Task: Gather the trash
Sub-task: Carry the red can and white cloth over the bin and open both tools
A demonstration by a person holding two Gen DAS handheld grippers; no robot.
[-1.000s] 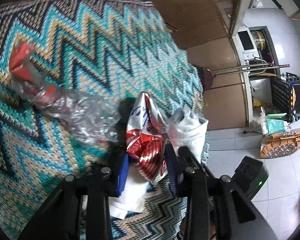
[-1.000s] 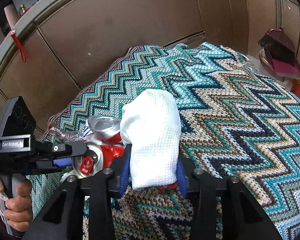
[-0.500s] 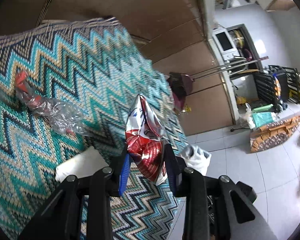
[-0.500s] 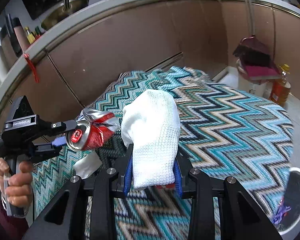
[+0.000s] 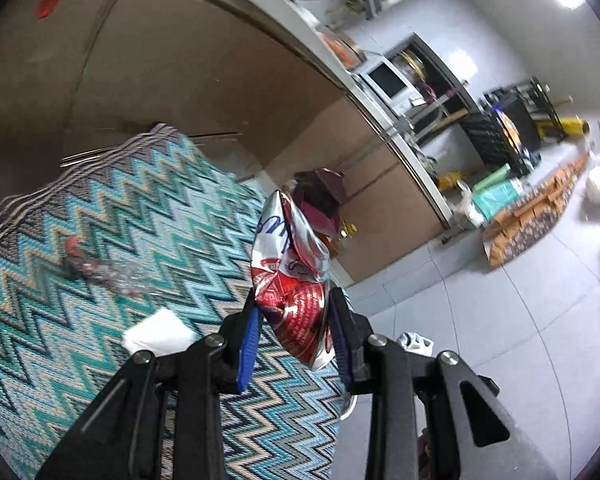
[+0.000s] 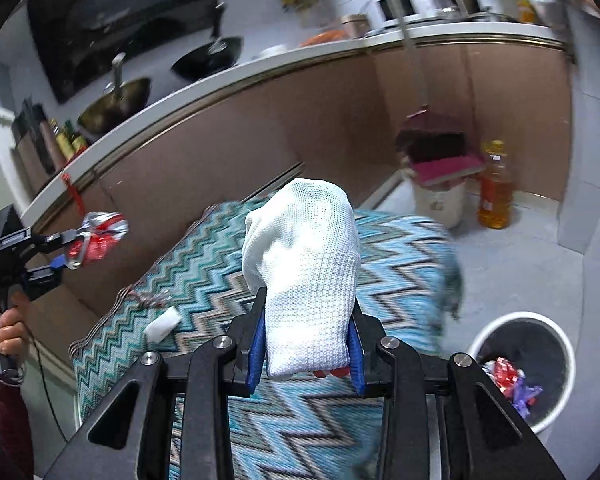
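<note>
1. Left gripper point(image 5: 293, 322): fingers narrowed, blue pads clamped on a crushed red-and-silver can point(image 5: 290, 272). Can is clear of the zigzag rug point(image 5: 100, 280), sticking up past the fingertips, dented, base end toward the camera.
2. Right gripper point(image 6: 307, 338): fingers narrowed on a white knit cloth bundle point(image 6: 302, 264), pads pressing both sides. Something red shows under the bundle's lower edge; can't tell what.
3. Right view also catches the left gripper point(image 6: 66, 250) at the far left, can point(image 6: 100, 236) in its tips, a person's hand point(image 6: 4, 320) on the handle.
4. Left on the rug: a white wad point(image 5: 158, 330) near the rug's near edge, just ahead of the left fingers; same wad point(image 6: 163, 323) sits by the rug's left edge in the right view.
5. Further in on the rug: a flattened clear plastic bottle with red cap point(image 5: 100, 270), blurred, well apart from the wad.
6. Bin point(image 6: 564, 364): white, dark-lined, on the floor off the rug's right edge, low right of the right gripper. Red and purple wrappers point(image 6: 514, 384) already inside.
7. Beyond the rug's far edge: brown cabinet fronts point(image 6: 204, 160), maroon dustpan and broom point(image 6: 440, 148), orange-liquid bottle point(image 6: 496, 192) on the floor next to them.
8. Farthest: countertop point(image 6: 260, 68) with a black pan and pots.
</note>
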